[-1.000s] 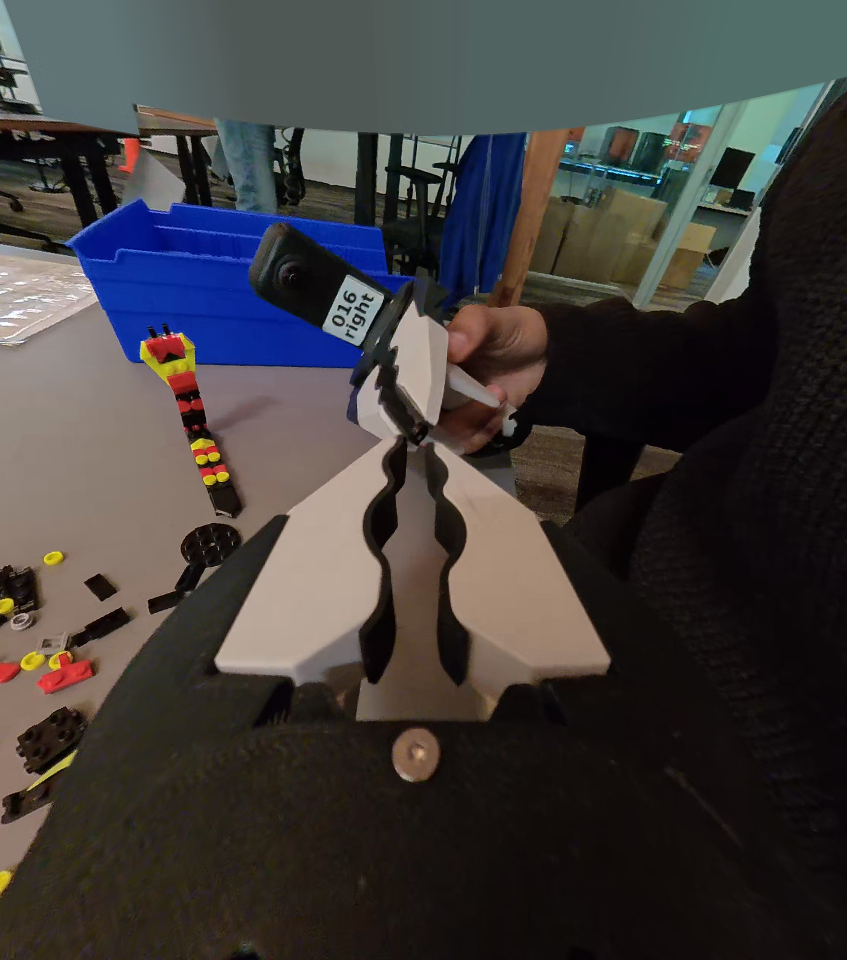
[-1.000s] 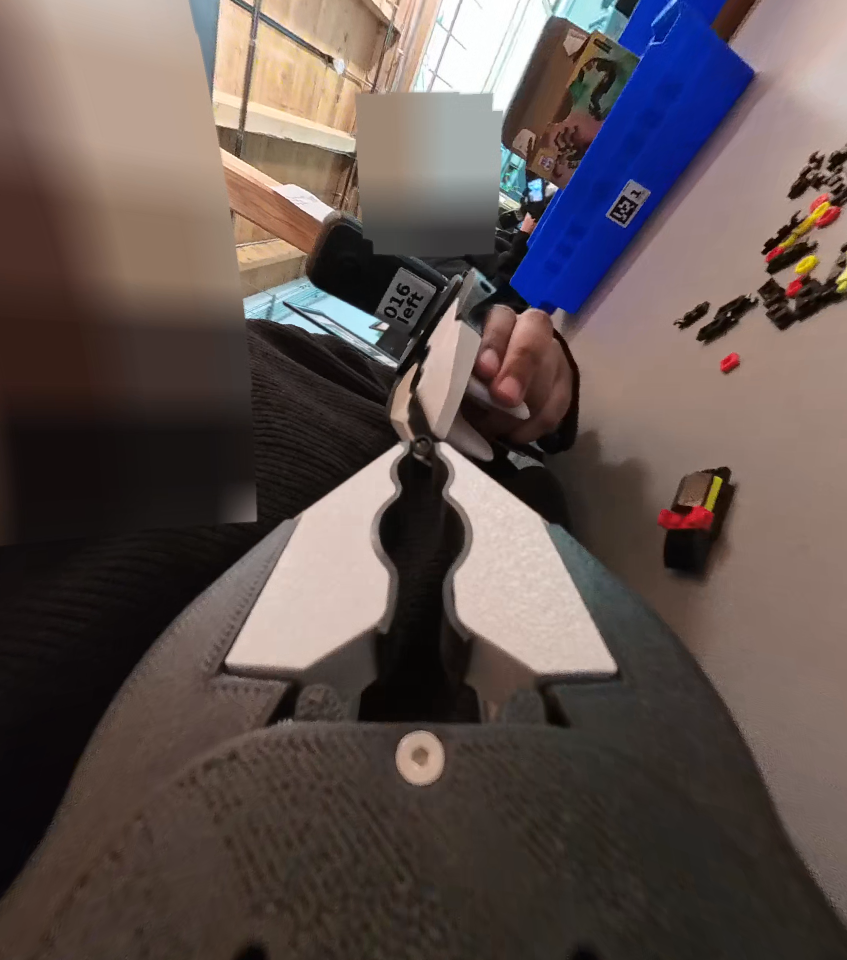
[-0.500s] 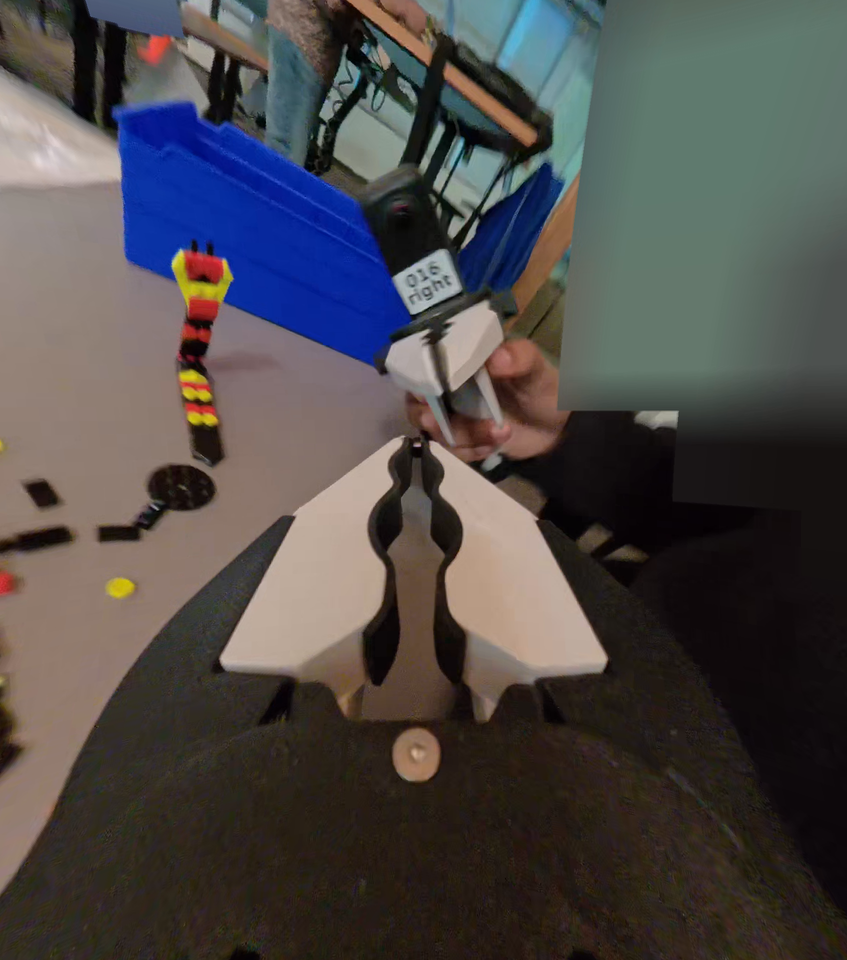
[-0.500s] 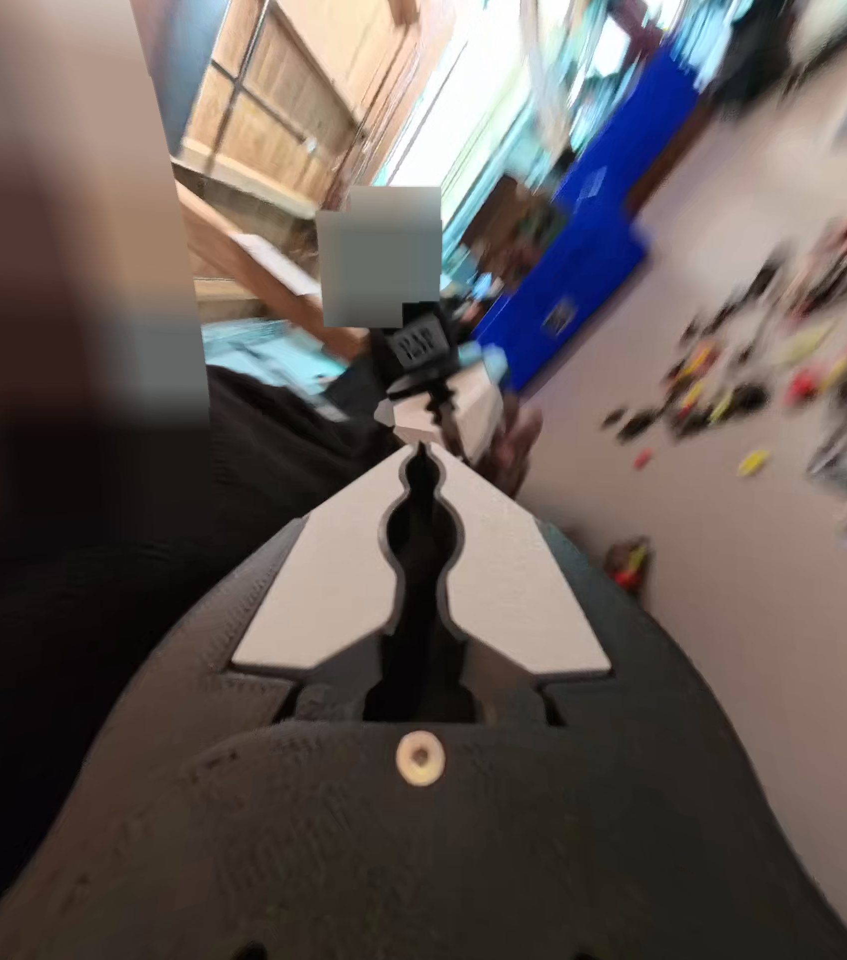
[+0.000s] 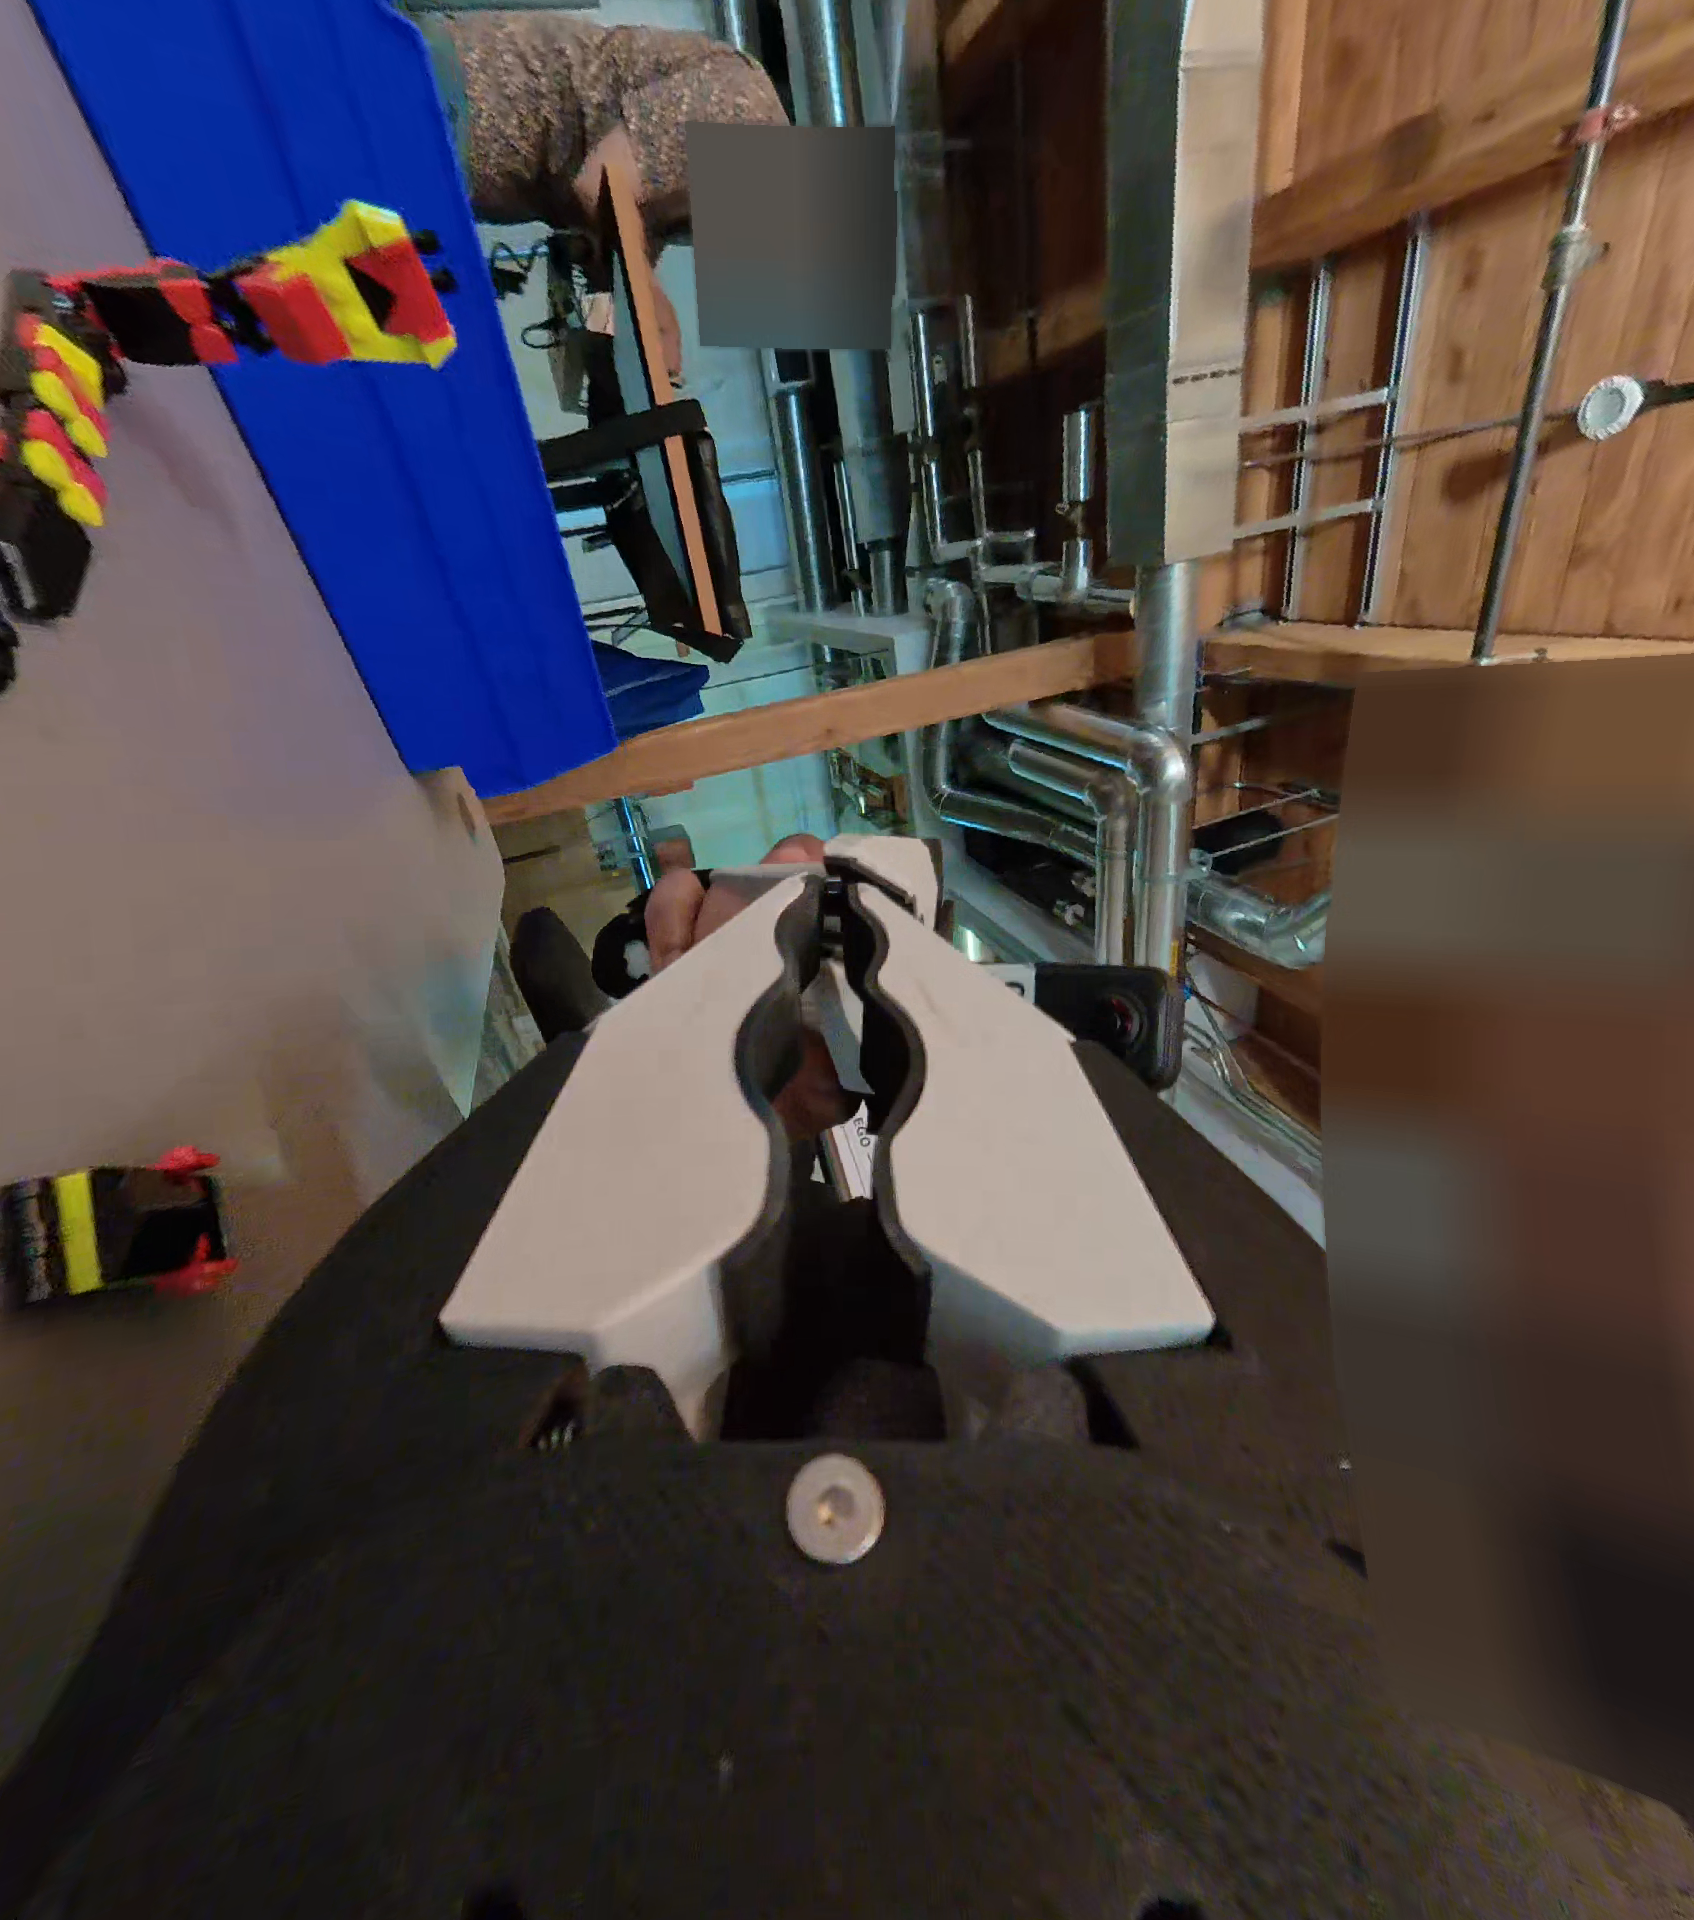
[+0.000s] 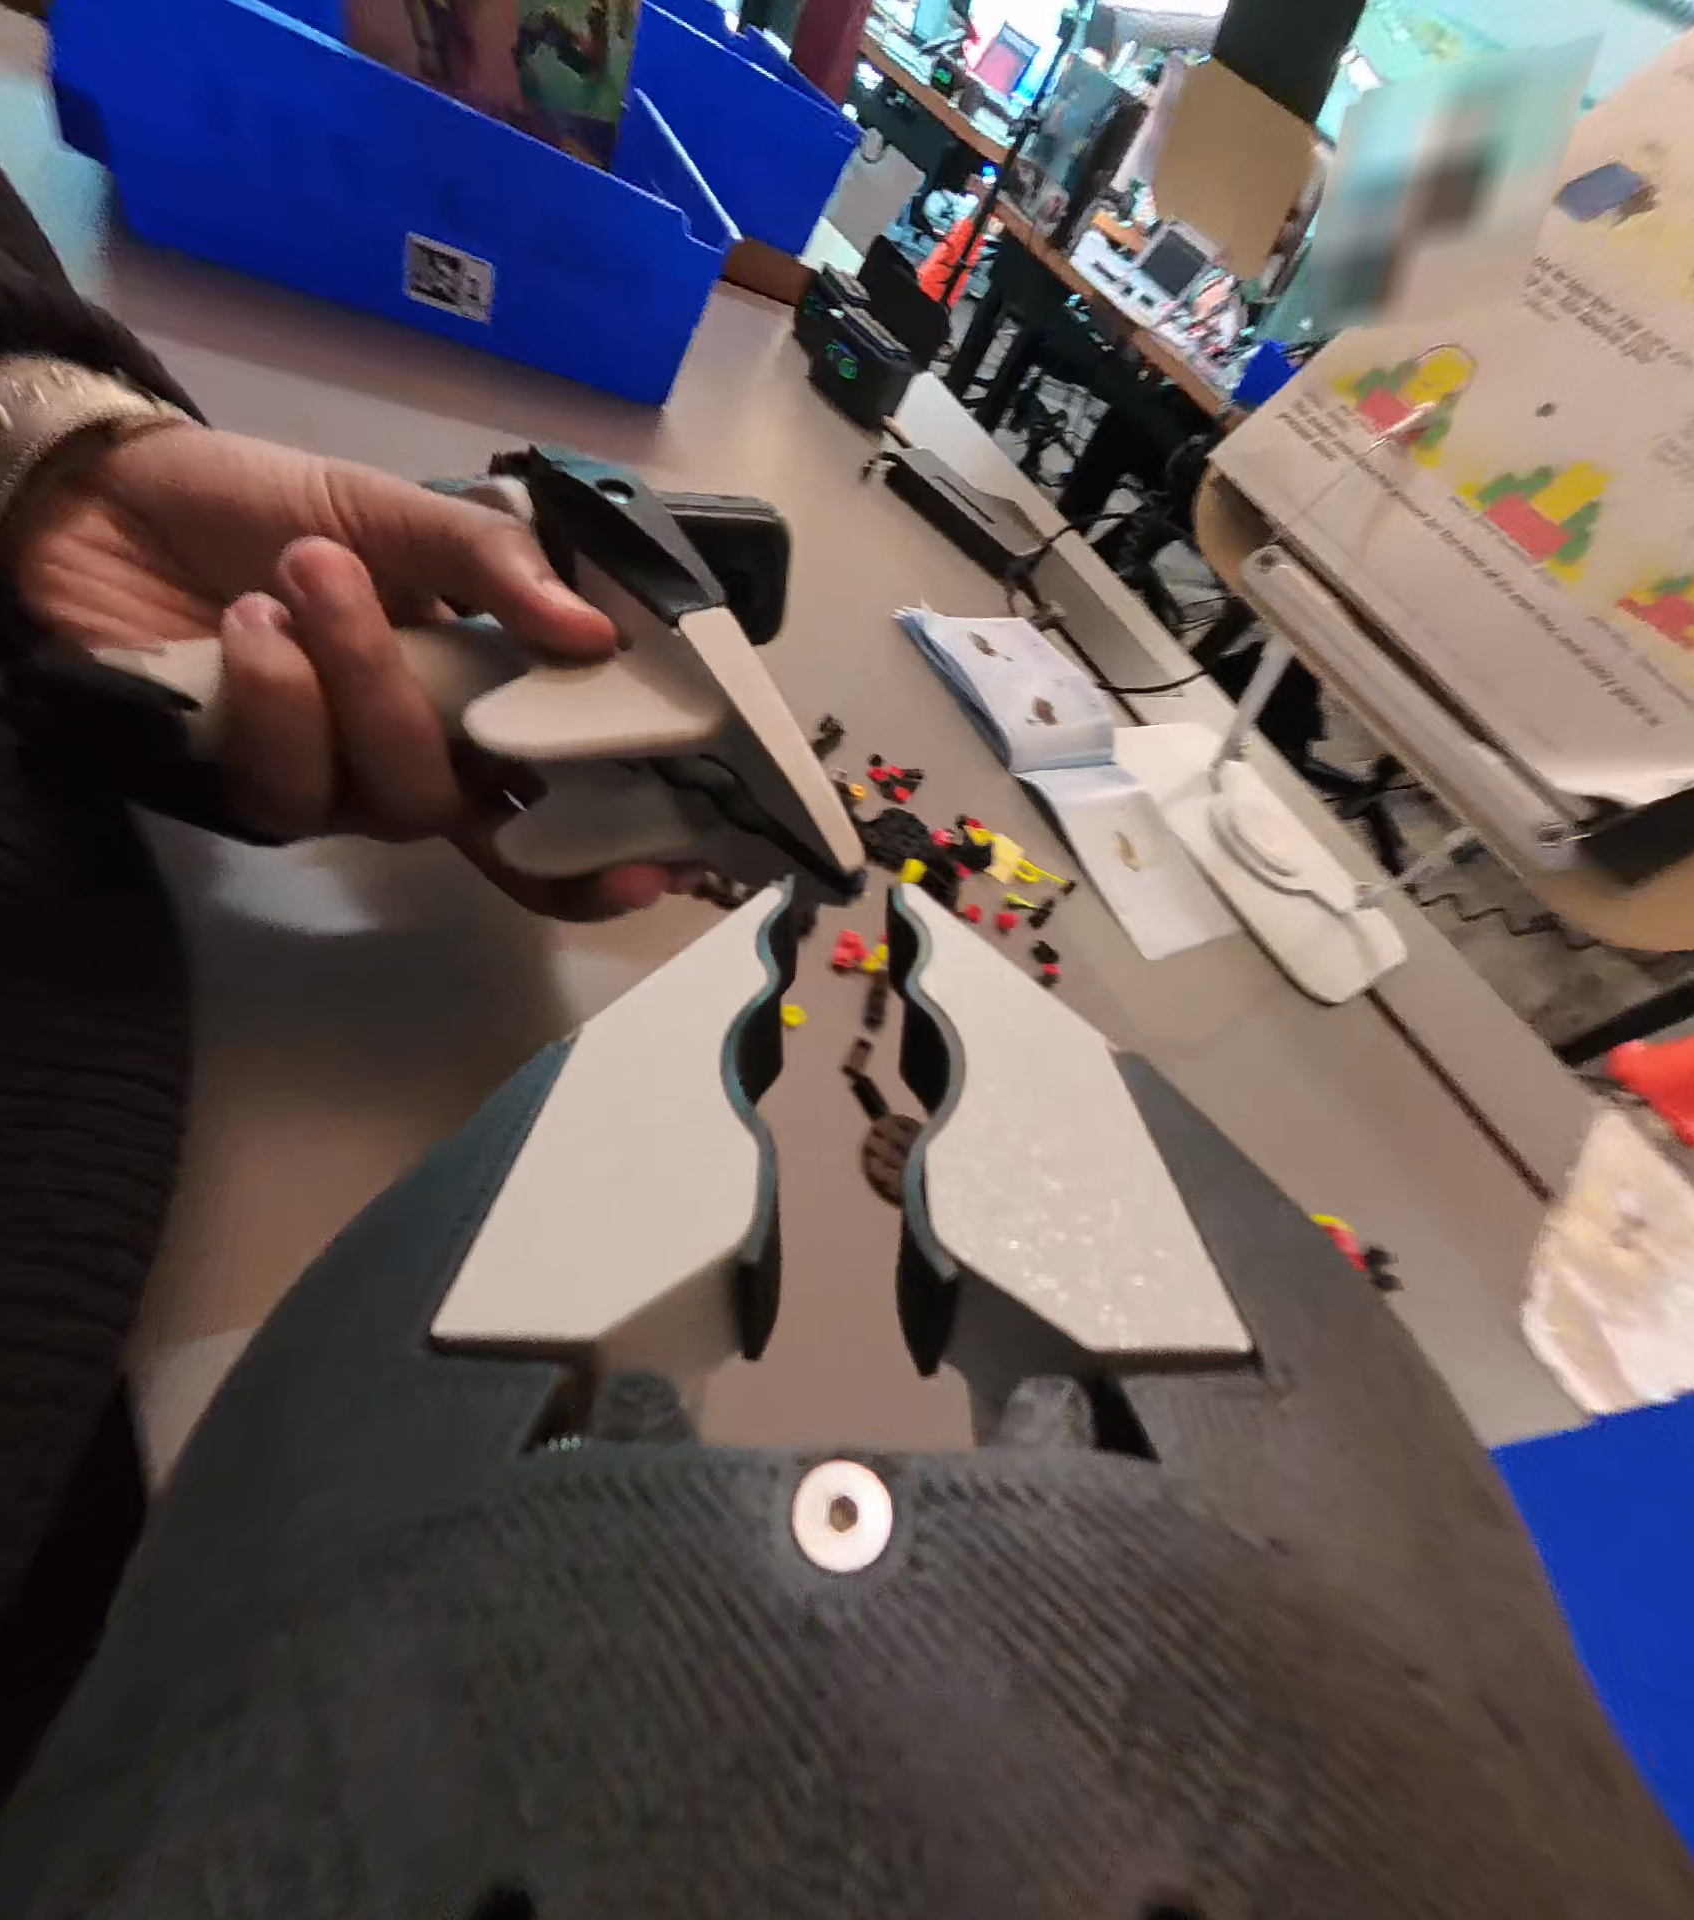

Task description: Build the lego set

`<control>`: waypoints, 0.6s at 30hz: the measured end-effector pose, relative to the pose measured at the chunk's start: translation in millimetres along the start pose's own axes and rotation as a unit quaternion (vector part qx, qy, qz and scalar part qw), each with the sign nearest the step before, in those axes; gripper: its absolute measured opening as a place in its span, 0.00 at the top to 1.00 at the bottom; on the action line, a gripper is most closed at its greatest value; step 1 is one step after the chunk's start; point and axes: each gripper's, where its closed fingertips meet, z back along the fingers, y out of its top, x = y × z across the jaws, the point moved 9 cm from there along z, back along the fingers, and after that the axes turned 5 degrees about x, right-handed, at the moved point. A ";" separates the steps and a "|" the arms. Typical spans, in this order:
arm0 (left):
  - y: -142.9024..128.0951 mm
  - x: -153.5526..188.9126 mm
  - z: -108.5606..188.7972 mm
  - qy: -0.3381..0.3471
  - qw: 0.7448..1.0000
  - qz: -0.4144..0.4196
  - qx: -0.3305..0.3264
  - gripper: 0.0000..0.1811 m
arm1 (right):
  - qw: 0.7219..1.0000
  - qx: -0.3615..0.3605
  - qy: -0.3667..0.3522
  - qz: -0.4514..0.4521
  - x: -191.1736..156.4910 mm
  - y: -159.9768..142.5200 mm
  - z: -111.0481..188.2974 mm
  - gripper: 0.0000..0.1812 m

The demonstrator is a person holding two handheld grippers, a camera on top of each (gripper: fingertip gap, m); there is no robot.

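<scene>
The left gripper point(image 5: 830, 899) had its fingertips pressed together around a tiny dark piece point(image 5: 832, 902), too small to make out further. In the right wrist view the same gripper point(image 6: 848, 878) came in from nine o'clock, held by a hand point(image 6: 303, 644), its tip just beside the right gripper point(image 6: 841, 899), whose jaws stood a narrow way apart with nothing between them.

On the grey table point(image 6: 355, 987), a scatter of black, red and yellow bricks point(image 6: 926, 862) lay past the right gripper's tips toward twelve o'clock, with a black round plate point(image 6: 890, 1148) showing through the gap. An open booklet point(image 6: 1040, 696) lay at one o'clock and a blue bin point(image 6: 386, 197) at eleven.

In the left wrist view a long red, yellow and black build point(image 5: 199, 343) lay at ten o'clock against the blue bin point(image 5: 355, 416), and a small black block with a yellow stripe point(image 5: 110, 1226) sat at eight o'clock.
</scene>
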 end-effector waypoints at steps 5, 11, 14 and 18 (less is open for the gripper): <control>-11.5 9.6 -2.7 -0.020 0.999 -0.026 -0.012 1.00 | 0.999 0.008 0.005 -0.038 -3.5 7.4 4.3 0.96; -14.6 13.9 -3.1 -0.022 0.997 -0.067 -0.027 1.00 | 1.000 0.001 -0.003 -0.007 -7.7 12.9 8.6 0.97; -11.9 11.2 -2.2 0.001 0.996 -0.081 -0.032 1.00 | 1.000 -0.011 -0.009 0.026 -9.0 9.2 6.5 0.97; -8.6 5.2 -0.5 0.012 0.998 -0.058 -0.033 1.00 | 0.998 -0.023 -0.014 0.048 -10.4 5.5 3.3 0.97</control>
